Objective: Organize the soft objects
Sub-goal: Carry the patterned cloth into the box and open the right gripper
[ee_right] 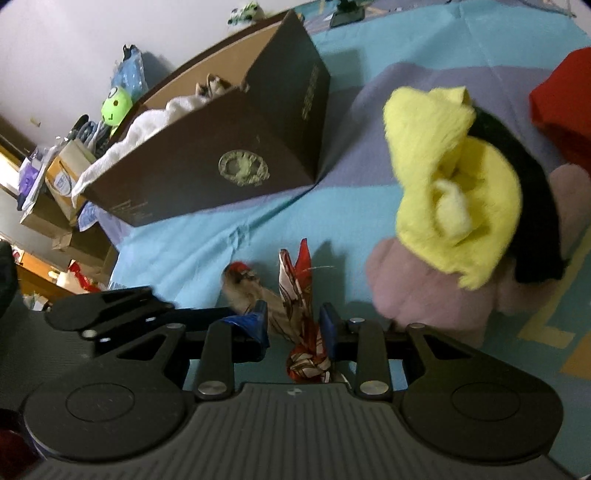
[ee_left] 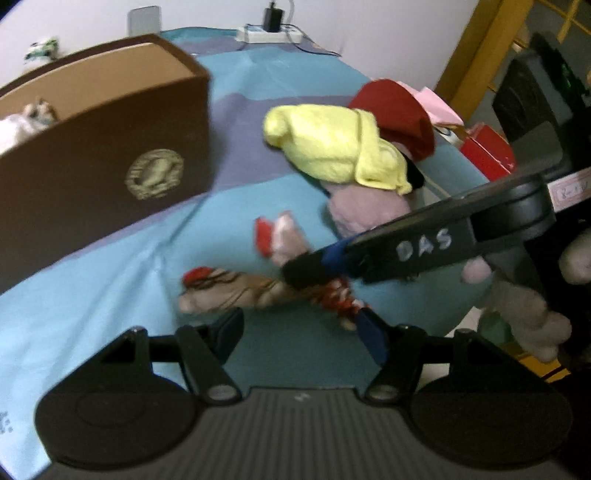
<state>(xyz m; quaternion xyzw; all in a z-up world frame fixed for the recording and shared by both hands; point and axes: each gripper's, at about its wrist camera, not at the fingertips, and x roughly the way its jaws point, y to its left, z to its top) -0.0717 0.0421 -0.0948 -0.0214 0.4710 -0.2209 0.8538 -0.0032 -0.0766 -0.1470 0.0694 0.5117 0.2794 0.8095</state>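
A small tan plush doll (ee_left: 229, 293) with a red cap lies on the blue cloth, also in the right wrist view (ee_right: 255, 291). A red patterned scarf (ee_right: 303, 321) lies against it, between the fingers of my right gripper (ee_right: 293, 323), whose jaws stand close around it without clearly clamping. In the left wrist view the right gripper (ee_left: 314, 269) reaches in over the scarf (ee_left: 340, 299). My left gripper (ee_left: 299, 330) is open just short of the doll. A yellow cloth (ee_left: 332, 147) tops a pile with a pink plush (ee_left: 365, 210) and red cloth (ee_left: 399, 114).
A brown cardboard box (ee_left: 103, 173) stands open at the left, holding white cloth (ee_right: 147, 125). A power strip (ee_left: 269, 35) lies at the far edge of the bed. Shelves with clutter (ee_right: 55, 177) stand beyond the box.
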